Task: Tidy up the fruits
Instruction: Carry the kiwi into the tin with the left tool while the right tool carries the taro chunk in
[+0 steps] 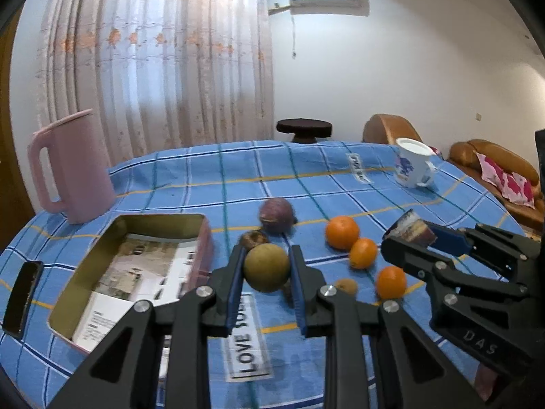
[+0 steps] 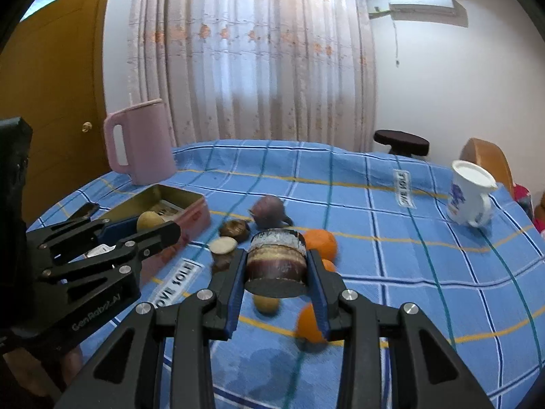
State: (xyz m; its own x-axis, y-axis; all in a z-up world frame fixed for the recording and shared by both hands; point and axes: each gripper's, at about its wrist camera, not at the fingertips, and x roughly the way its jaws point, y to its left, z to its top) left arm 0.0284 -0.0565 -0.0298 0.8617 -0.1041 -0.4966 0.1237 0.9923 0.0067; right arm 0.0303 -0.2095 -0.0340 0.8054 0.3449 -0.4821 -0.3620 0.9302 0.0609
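Closest to the lens in the left wrist view, the left gripper [image 1: 266, 267] has its two blue-lined fingers [image 1: 235, 286] pressed against either side of a round yellow-brown fruit [image 1: 266, 267], held clear of the checked tablecloth [image 1: 211, 184]. Just to its left sits an open tin box [image 1: 85, 262] with printed paper lying inside. Straight ahead of the held fruit lie a small dark brown fruit [image 1: 254, 238] and, beyond it, a purple round fruit [image 1: 276, 214]. To the right of the fingers rest three oranges [image 1: 342, 232], with a small tan fruit [image 1: 346, 286] close by the nearest one. Far off to the left a pink pitcher [image 1: 73, 170] stands upright, and far ahead to the right stands a white mug [image 1: 412, 163].

From the right wrist view, the right gripper [image 2: 276, 266] is clamped on a short dark purple sugarcane piece [image 2: 276, 262], lifted above the cloth. Below it lies a small tan fruit, and oranges [image 2: 320, 242] sit just ahead and to its right, partly hidden by the fingers. A pale oval fruit [image 2: 223, 246] lies ahead to the left.
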